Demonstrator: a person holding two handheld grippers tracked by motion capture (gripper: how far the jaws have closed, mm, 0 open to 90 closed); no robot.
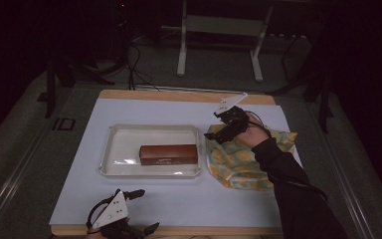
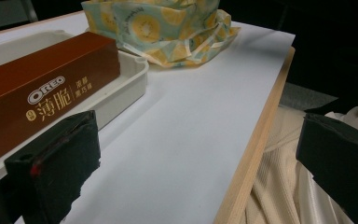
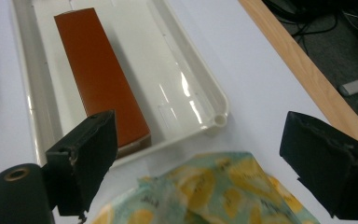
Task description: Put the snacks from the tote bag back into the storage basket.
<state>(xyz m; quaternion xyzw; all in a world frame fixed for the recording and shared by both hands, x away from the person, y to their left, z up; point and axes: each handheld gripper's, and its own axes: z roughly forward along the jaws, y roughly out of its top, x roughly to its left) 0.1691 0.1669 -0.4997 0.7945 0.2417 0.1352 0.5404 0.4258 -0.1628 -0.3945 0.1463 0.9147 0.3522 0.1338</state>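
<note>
Table: a wooden table (image 1: 179, 94) covered by a white sheet (image 1: 179, 204), the wood showing as a rim at the far and near edges.
Tray: a white tray (image 1: 110, 149) lies on the sheet left of centre, long side across the table.
Box: a brown Oreo box (image 1: 168, 154) lies flat inside the tray, towards its right end and near wall.
Bag: a lemon-print bag (image 1: 238, 162) lies crumpled on the sheet just right of the tray, near the table's right edge.
Right gripper: the right gripper (image 1: 224, 130) hovers over the bag's far left corner, jaws spread wide and empty, pointing towards the tray.
Left gripper: the left gripper (image 1: 144, 211) sits at the near edge of the table, jaws wide apart, holding nothing.
Room: dark, with a grey floor (image 1: 214, 64), the white legs of a frame (image 1: 181, 50) beyond the table, and black cables (image 1: 137, 69) trailing on the floor.
</note>
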